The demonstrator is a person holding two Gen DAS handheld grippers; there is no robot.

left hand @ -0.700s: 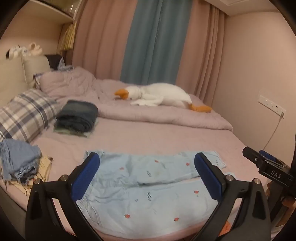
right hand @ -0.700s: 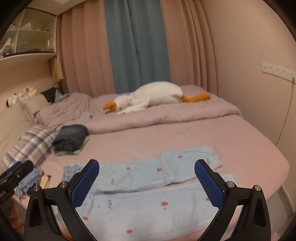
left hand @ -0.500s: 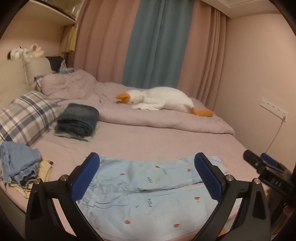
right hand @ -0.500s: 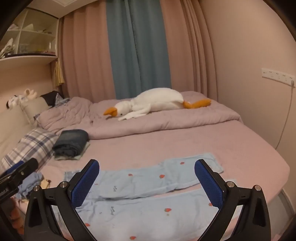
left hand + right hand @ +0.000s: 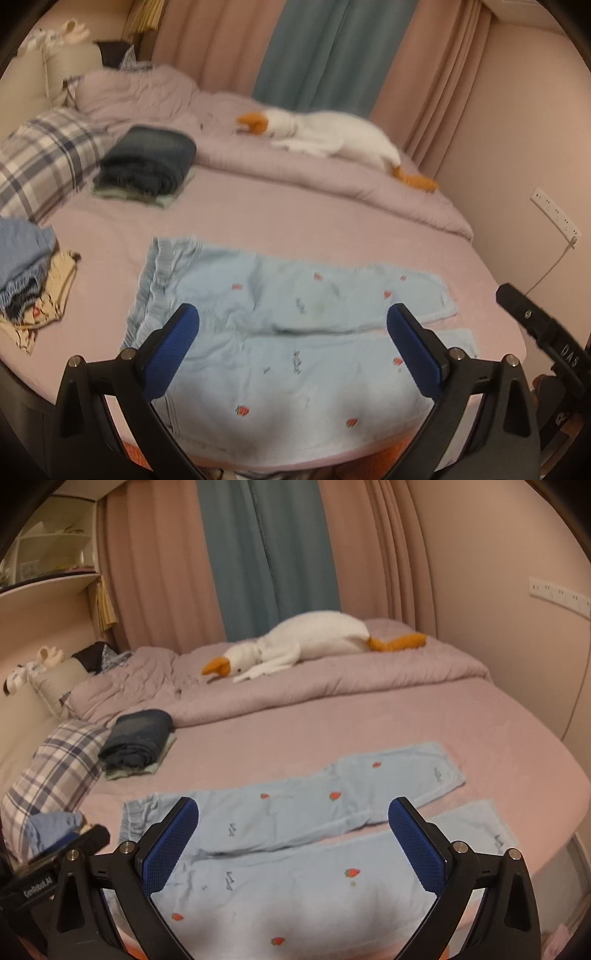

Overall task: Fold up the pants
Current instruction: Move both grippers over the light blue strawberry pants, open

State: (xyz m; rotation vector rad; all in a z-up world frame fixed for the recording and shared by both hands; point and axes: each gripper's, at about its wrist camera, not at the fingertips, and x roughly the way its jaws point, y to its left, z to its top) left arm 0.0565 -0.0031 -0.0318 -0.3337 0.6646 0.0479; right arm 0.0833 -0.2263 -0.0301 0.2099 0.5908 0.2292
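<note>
Our left gripper (image 5: 291, 347) has tipped down toward the pants (image 5: 295, 332), which lie flat on the bed (image 5: 332, 225) just ahead; both grippers, right (image 5: 293, 840) included, gape empty, seemingly approaching.

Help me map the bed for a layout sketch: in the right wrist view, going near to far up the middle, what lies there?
Right gripper → light blue strawberry-print pants → bare pink sheet → bunched lilac duvet → white goose plush → teal curtain.
</note>
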